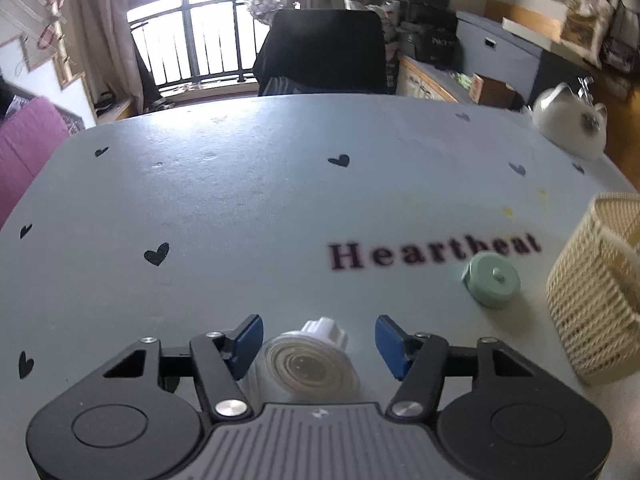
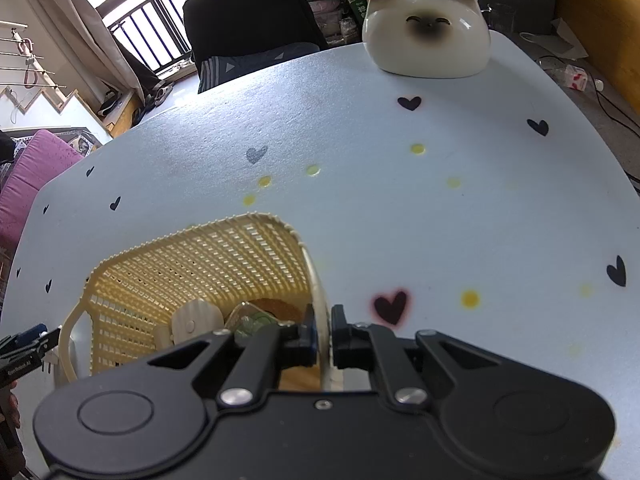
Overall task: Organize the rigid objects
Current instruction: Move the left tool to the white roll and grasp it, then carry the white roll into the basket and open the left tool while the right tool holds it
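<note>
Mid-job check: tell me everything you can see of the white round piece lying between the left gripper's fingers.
The white round plastic piece lies on its side on the pale blue heart-print table cover, its flat disc face, marked with concentric rings, turned toward the camera. A smaller ribbed knob sticks out behind, pointing away. It looks rigid and slightly translucent. It sits between the blue pads of the left gripper, with a gap visible on each side, so neither pad presses on it.

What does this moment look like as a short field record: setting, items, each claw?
surface: pale tablecloth printed with hearts
left claw: pads either side of a white funnel-shaped piece, gaps showing
right claw: shut on the rim of the cream basket
loose: green round lid beside the basket
basket contents: several small items
far edge: ceramic cat
</note>
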A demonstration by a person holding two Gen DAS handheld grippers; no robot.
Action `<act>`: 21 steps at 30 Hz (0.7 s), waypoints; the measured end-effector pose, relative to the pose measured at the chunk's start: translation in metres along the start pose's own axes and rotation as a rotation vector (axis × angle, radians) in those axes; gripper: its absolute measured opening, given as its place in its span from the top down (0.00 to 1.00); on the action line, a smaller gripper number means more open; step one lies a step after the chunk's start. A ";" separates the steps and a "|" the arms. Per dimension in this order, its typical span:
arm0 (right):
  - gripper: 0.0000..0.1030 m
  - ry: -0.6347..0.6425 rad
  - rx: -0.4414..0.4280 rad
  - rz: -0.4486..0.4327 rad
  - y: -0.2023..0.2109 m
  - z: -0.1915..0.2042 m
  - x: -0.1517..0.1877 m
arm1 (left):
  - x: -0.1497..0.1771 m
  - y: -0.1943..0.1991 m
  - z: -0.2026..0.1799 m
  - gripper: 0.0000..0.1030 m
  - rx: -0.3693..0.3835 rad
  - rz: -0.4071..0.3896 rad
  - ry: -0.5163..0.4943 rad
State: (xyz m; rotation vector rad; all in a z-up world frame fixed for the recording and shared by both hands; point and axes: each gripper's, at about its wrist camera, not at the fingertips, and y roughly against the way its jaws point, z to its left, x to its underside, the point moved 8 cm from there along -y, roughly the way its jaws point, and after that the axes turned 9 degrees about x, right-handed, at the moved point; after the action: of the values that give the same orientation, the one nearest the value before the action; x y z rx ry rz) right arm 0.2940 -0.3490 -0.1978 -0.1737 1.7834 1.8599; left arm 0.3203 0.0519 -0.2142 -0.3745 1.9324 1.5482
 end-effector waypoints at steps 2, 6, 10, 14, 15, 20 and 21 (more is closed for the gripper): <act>0.93 -0.001 -0.001 0.000 0.000 0.000 0.001 | 0.005 -0.002 -0.001 0.43 -0.003 0.027 -0.014; 0.93 -0.001 -0.001 0.000 0.000 0.000 0.001 | 0.017 -0.006 0.002 0.45 -0.004 0.047 -0.004; 0.93 0.001 0.000 0.002 -0.001 0.000 0.001 | 0.019 -0.003 0.002 0.47 0.000 0.030 0.020; 0.93 0.005 0.005 0.007 -0.003 0.001 0.002 | 0.017 0.001 -0.001 0.49 0.021 0.010 0.065; 0.93 0.005 0.006 0.007 -0.003 0.001 0.002 | 0.016 0.001 -0.003 0.50 0.028 0.006 0.078; 0.94 0.005 0.006 0.007 -0.002 0.001 0.001 | 0.010 0.006 -0.013 0.50 0.073 -0.016 0.143; 0.93 0.005 0.006 0.004 -0.002 0.001 0.001 | 0.008 0.007 -0.017 0.50 0.082 -0.021 0.148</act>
State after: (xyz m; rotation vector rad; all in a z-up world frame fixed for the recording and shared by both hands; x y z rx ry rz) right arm 0.2945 -0.3480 -0.1997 -0.1722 1.7941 1.8579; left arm 0.3054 0.0391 -0.2113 -0.4849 2.0910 1.4582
